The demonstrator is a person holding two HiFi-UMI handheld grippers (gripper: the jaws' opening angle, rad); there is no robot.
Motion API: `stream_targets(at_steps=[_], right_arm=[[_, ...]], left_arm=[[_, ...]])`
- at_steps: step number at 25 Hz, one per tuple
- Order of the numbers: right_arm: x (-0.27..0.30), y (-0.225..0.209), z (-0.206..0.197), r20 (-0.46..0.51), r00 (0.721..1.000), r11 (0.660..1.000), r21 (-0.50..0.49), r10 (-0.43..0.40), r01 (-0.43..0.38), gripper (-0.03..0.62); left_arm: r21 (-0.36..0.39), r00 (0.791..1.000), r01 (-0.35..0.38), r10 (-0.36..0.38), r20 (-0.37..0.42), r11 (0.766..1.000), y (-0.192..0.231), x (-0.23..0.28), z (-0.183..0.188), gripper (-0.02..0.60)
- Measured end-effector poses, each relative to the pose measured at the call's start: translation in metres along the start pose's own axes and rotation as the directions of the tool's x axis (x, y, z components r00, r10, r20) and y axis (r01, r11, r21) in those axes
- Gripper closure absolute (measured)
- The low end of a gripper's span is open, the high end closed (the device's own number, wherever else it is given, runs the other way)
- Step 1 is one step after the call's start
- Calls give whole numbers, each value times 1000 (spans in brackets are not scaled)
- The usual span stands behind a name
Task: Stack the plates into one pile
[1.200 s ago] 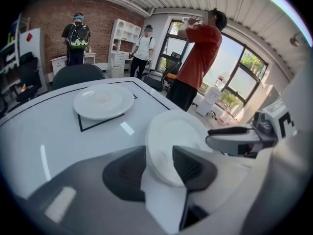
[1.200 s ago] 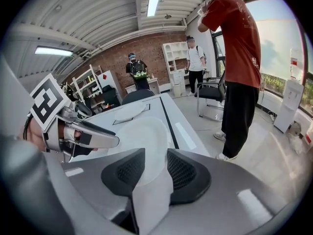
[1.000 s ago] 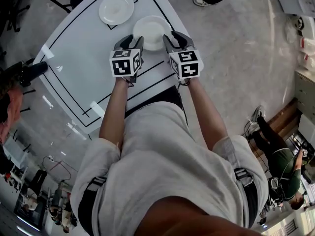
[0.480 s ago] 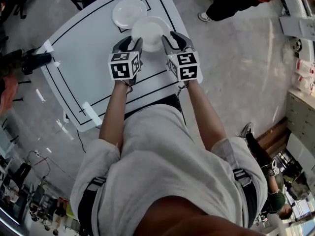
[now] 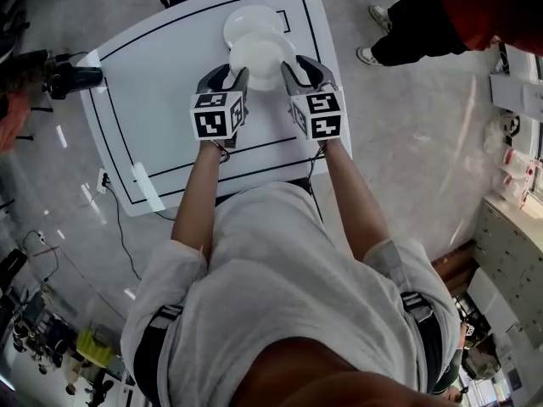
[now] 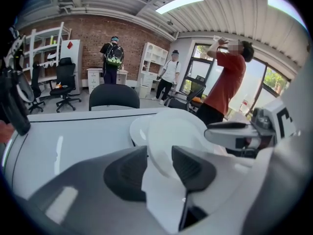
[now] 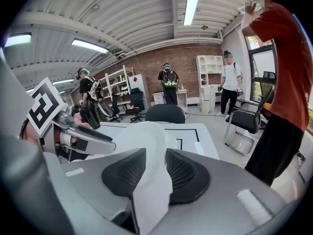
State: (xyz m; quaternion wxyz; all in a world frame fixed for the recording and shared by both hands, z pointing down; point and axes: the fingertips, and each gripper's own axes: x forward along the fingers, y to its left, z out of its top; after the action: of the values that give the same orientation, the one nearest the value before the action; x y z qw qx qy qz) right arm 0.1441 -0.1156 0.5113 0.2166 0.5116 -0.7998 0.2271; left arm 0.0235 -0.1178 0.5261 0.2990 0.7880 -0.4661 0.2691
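The left tongs point(image 5: 227, 76) and right tongs point(image 5: 304, 68) clamp one plate point(image 5: 261, 56).

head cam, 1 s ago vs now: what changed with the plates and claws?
The held plate was carried away from the person toward the second plate on the table. A second ago there was a gap between them; now the held plate overlaps it in the head view. Unchanged: the left claw and right claw still clamp the held plate's opposite rims, and the second plate sits where it was.
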Motion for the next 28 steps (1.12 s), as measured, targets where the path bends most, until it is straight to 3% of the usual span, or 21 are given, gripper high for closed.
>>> stream_targets(at_steps=[12,28], right_arm=[[25,6,31,28,999,998,-48,35,-33,459],[62,-4,30,-2,999,997,-64,45,-45,458]], left_arm=[[-35,996,-60,62,65,998,24,-2,26,425],[-34,992,-92,94,81,995,45,29,37,425]])
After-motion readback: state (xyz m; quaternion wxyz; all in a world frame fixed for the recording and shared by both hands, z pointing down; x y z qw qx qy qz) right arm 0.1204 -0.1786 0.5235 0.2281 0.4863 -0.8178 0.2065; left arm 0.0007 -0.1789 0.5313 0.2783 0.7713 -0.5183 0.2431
